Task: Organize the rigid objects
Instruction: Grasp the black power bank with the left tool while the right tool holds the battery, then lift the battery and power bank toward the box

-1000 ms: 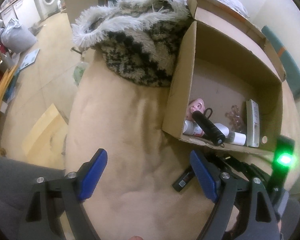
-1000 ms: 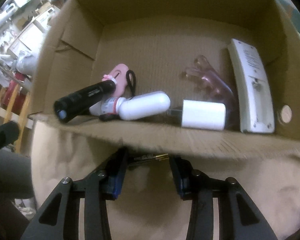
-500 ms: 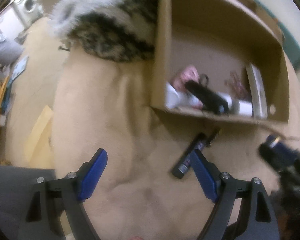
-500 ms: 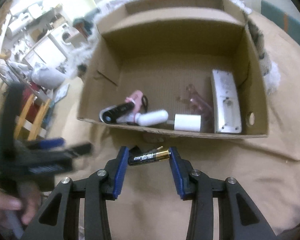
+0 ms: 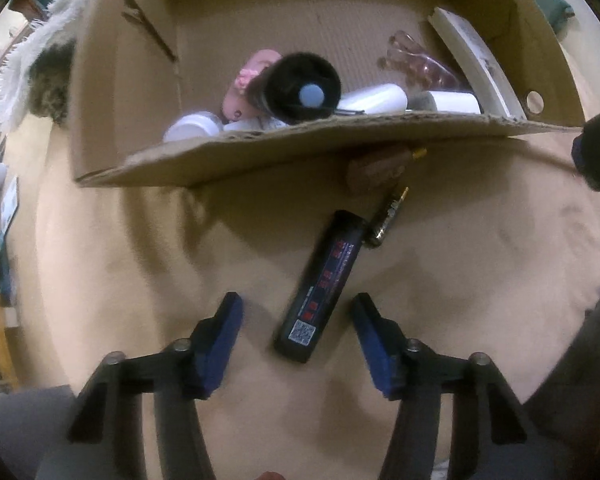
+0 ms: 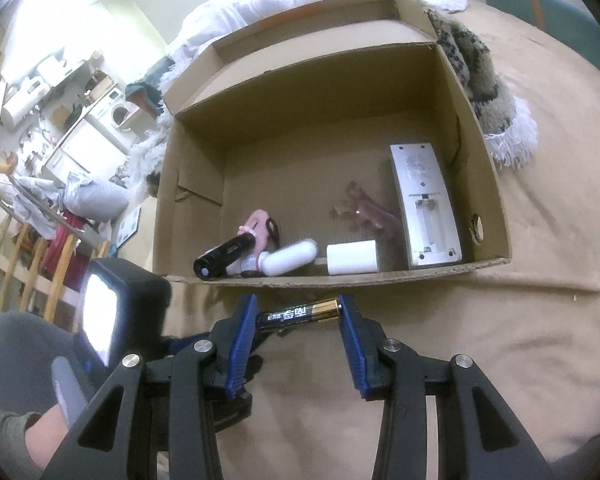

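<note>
My right gripper (image 6: 298, 314) is shut on a black and gold AA battery (image 6: 300, 314), held crosswise just in front of the cardboard box (image 6: 496, 184). My left gripper (image 5: 298, 316) is open, its blue pads either side of the near end of a flat black battery pack (image 5: 320, 290) lying on the tan blanket (image 5: 120, 280). A second AA battery (image 5: 386, 220) lies beside the pack's far end. The box holds a black flashlight (image 6: 222, 258), a pink item (image 6: 260, 222), a white bottle (image 6: 290, 260), a white cylinder (image 6: 352, 258), a clear pink clip (image 6: 364, 210) and a white remote (image 6: 424, 204).
The box's front flap (image 5: 300, 140) hangs low over the blanket, with a small brown object (image 5: 374, 170) under it. A furry patterned throw (image 6: 480, 80) lies behind the box. The left gripper's body (image 6: 116, 312) sits at the right gripper's lower left.
My left gripper moved forward and right and closed in around the black battery pack. My right gripper drew back from the box, still holding the AA battery.
</note>
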Demonstrator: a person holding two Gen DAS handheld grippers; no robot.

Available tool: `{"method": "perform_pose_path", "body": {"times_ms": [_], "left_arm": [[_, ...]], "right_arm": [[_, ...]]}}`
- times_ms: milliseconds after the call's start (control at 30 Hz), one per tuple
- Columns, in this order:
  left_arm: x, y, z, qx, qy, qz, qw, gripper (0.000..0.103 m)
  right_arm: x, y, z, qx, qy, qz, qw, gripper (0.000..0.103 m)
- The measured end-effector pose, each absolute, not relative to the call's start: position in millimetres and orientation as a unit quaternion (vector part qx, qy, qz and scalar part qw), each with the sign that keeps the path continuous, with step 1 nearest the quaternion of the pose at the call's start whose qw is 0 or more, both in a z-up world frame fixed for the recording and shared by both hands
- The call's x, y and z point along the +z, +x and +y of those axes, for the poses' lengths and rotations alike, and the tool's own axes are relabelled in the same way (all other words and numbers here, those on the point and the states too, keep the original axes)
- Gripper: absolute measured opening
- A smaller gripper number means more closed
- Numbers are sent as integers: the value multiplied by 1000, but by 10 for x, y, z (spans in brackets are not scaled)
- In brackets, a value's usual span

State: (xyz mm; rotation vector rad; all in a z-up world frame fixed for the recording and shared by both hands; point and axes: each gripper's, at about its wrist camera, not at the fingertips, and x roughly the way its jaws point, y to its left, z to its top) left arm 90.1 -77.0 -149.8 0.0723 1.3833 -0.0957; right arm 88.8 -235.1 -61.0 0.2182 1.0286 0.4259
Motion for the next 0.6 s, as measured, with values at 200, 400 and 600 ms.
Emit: {"method": "perform_pose_path", "body": {"times_ms": [200, 400, 600], "left_arm": [[-1499, 890, -811, -65, 43, 633, 770, 18], [-1467, 780, -675, -43, 26, 633, 772, 18], [-1344, 701, -491, -14, 10, 618, 786, 18]], "right_arm": [[-625, 889, -2360, 203, 102, 489, 843, 44], [-632, 889, -2341, 200, 97, 490, 843, 44], [-603, 847, -2315, 197, 84, 486, 847, 44]]}}
